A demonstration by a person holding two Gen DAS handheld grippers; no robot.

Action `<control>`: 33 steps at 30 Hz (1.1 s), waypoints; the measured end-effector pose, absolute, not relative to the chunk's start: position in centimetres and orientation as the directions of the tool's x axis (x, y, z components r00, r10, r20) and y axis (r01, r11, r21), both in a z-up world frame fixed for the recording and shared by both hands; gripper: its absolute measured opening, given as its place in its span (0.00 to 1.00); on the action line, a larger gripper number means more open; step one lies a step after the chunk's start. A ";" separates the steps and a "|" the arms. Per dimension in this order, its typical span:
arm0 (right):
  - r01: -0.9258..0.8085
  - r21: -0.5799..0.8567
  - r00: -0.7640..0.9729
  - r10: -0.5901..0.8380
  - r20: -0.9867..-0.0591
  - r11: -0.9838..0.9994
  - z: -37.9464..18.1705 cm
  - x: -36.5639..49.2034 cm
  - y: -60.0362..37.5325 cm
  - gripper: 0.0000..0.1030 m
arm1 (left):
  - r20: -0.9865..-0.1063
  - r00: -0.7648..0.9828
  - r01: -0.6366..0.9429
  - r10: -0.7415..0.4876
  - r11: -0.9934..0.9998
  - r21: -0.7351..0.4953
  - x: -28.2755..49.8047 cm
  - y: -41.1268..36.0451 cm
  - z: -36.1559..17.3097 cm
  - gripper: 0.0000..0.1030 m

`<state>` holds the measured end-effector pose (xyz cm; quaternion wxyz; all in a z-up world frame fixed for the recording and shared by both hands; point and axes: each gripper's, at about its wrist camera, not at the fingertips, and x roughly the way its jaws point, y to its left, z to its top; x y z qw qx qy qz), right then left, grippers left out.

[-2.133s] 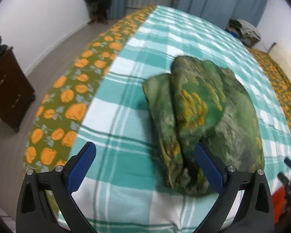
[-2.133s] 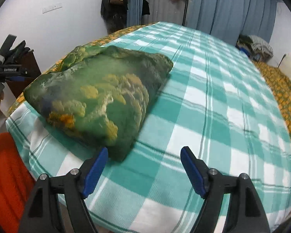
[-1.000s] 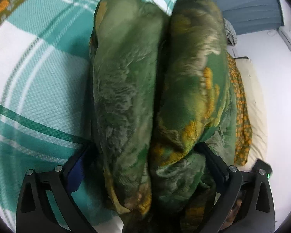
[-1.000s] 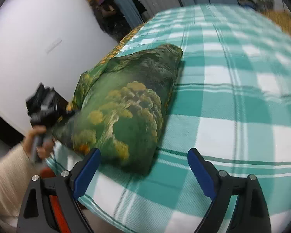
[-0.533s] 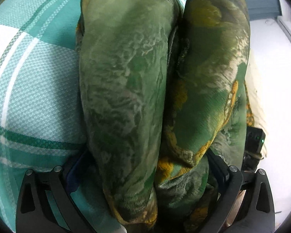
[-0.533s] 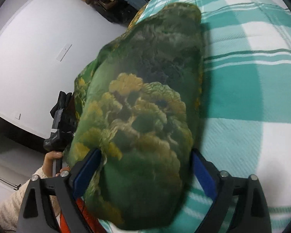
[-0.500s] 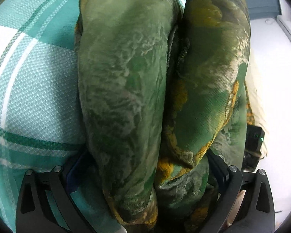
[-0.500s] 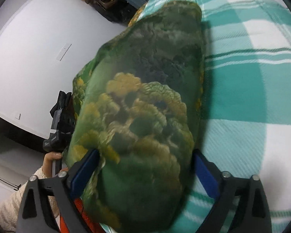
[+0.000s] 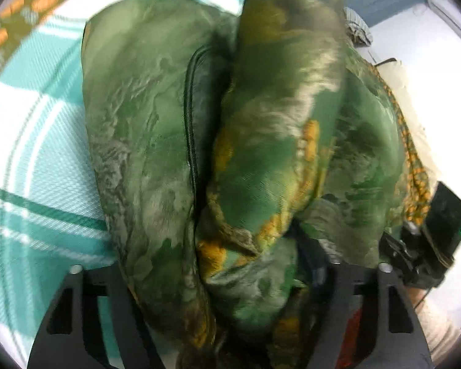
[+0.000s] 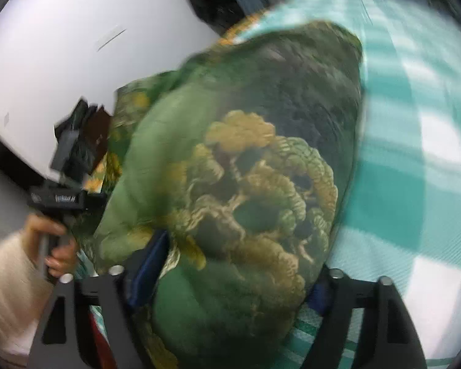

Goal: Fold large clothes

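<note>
Green folded garment fills both grippers' fingers at bedspread edge.

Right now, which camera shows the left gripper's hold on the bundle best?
Right wrist: the left gripper shows from outside against the green bundle, though blurred. Left wrist: cloth hides the fingertips.
</note>
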<state>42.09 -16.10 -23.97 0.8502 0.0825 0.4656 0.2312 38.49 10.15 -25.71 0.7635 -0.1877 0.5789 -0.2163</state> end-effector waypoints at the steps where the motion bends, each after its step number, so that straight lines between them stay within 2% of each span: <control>1: -0.341 0.322 0.476 0.457 -0.751 0.883 -23.2 41.7 -15.5 0.67 | -0.803 0.255 0.126 -0.539 0.842 -0.525 37.9 9.8 -24.9 0.63; 7: -0.426 0.210 0.580 0.443 -0.684 0.880 -18.6 39.5 -14.0 0.66 | -0.768 0.310 0.163 -0.561 0.827 -0.538 35.4 9.5 -21.6 0.62; 16: -0.349 0.342 0.627 0.489 -0.606 0.873 -18.0 43.1 -20.6 0.66 | -0.748 0.366 0.254 -0.554 0.832 -0.493 41.7 5.1 -16.4 0.62; 21: -0.309 0.405 0.628 0.504 -0.593 0.861 -19.3 47.5 -23.9 0.66 | -0.763 0.359 0.260 -0.538 0.843 -0.472 45.7 3.9 -16.3 0.62; 23: -0.283 0.454 0.601 0.525 -0.602 0.845 -21.1 49.9 -25.2 0.66 | -0.784 0.330 0.250 -0.526 0.850 -0.464 47.0 3.4 -18.4 0.62; 26: -0.225 0.511 0.538 0.543 -0.645 0.830 -24.9 52.4 -26.4 0.66 | -0.822 0.260 0.182 -0.506 0.862 -0.473 47.2 3.3 -22.5 0.74; 28: -0.161 0.534 0.478 0.539 -0.694 0.830 -28.2 52.8 -26.9 0.70 | -0.792 0.301 0.163 -0.531 0.847 -0.506 46.2 4.1 -23.4 0.94; 29: -0.151 0.555 0.478 0.552 -0.683 0.818 -28.9 52.5 -27.3 0.76 | -0.778 0.319 0.156 -0.541 0.840 -0.519 45.9 4.6 -23.4 0.97; 30: -0.146 0.588 0.492 0.574 -0.655 0.796 -29.2 51.9 -27.9 0.78 | -0.760 0.338 0.150 -0.556 0.829 -0.539 45.0 5.2 -23.3 0.98; 32: -0.126 0.631 0.520 0.593 -0.615 0.765 -29.3 50.9 -29.0 0.86 | -0.736 0.361 0.151 -0.572 0.815 -0.559 43.3 6.4 -22.4 0.98; 33: -0.116 0.627 0.526 0.583 -0.619 0.770 -29.1 50.4 -29.3 0.87 | -0.735 0.375 0.157 -0.565 0.820 -0.550 42.7 6.8 -21.8 0.98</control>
